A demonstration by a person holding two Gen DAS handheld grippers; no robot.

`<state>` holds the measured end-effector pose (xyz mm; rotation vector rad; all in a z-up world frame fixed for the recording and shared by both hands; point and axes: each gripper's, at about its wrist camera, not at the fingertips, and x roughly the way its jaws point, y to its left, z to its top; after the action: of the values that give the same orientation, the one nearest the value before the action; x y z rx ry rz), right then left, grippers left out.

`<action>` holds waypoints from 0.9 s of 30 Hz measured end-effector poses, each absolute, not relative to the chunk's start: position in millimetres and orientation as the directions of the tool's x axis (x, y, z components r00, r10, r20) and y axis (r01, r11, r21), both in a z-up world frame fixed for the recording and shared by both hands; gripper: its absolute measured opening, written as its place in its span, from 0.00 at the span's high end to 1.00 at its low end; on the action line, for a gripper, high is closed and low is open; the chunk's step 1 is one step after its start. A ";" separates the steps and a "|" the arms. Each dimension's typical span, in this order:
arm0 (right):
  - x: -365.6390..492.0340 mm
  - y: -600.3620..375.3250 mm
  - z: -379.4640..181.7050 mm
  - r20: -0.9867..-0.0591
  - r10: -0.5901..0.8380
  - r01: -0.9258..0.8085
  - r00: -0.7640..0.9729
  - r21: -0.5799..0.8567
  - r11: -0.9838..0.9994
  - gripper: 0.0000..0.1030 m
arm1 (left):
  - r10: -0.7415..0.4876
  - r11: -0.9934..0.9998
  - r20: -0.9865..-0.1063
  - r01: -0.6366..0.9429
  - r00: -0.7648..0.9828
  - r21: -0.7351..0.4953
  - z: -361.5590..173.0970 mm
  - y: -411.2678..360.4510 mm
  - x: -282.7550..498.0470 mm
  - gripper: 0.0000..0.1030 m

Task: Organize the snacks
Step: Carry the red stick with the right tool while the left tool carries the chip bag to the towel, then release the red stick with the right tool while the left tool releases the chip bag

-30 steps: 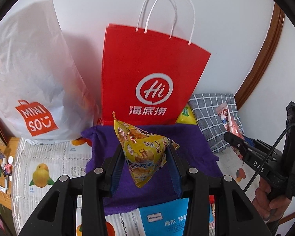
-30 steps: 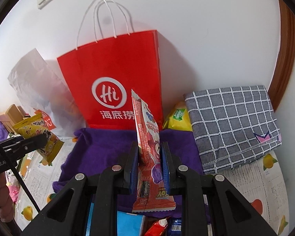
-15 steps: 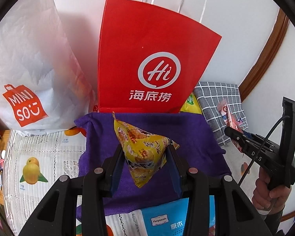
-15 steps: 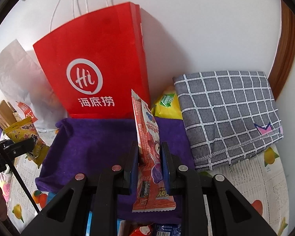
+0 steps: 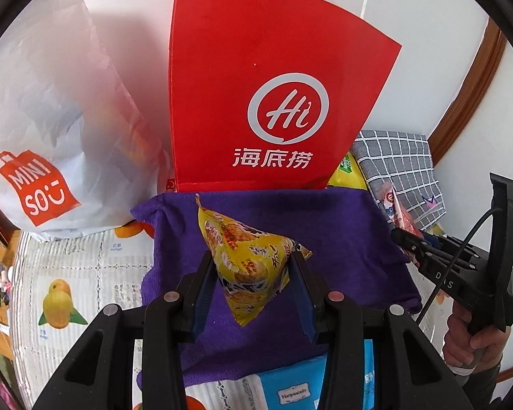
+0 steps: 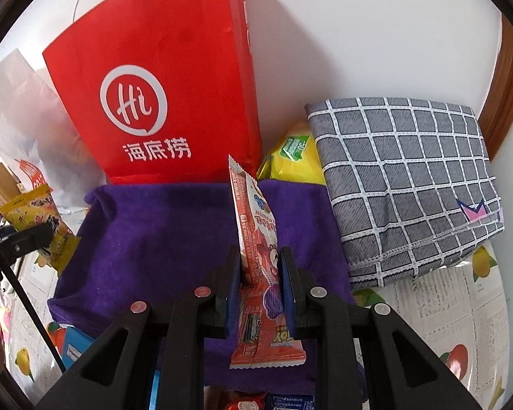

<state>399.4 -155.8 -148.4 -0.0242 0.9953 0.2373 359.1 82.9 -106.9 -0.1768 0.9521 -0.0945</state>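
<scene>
- Both tongs have sunk toward the purple towel (image 5: 342,232); the red paper bag (image 5: 266,78) looms larger than a second ago, so set-down looks near.
- Left tongs (image 5: 253,282) stay clamped on the yellow triangular snack pouch (image 5: 249,259), above the towel.
- Right tongs (image 6: 258,282) stay clamped on the red snack packet (image 6: 256,239), also over the towel.
- Readable writing: "Hi" and "海底捞" on the red bag; "MINISO" on the white plastic bag (image 5: 41,109).

Bright, even daylight; soft shadows on wall; heavy fisheye warp, black corners.
</scene>
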 end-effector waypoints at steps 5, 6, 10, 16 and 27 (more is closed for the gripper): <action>402.3 -157.3 -155.5 -0.844 0.186 -0.208 0.503 0.090 0.974 0.79 | -0.155 0.981 -0.807 -0.004 0.569 -0.192 -112.0 83.8 365.2 0.61; 403.4 -157.9 -157.3 -0.847 0.184 -0.205 0.499 0.091 0.975 0.79 | -0.153 0.982 -0.810 -0.004 0.567 -0.188 -113.4 83.6 365.9 0.61; 408.3 -160.2 -166.5 -0.864 0.172 -0.194 0.474 0.089 0.977 0.79 | -0.146 0.984 -0.819 -0.004 0.555 -0.178 -119.5 82.9 368.3 0.61; 410.1 -159.7 -173.3 -0.875 0.160 -0.198 0.456 0.075 0.977 0.79 | -0.152 0.983 -0.838 -0.010 0.525 -0.184 -132.6 82.0 374.5 0.61; 412.2 -159.0 -180.4 -0.890 0.156 -0.209 0.428 0.071 0.975 0.79 | -0.161 0.983 -0.858 0.001 0.487 -0.184 -145.7 74.2 380.4 0.61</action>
<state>412.2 -159.0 -180.4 -0.0532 1.1048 0.2284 380.4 74.2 -145.7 -0.1669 1.0585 -0.0988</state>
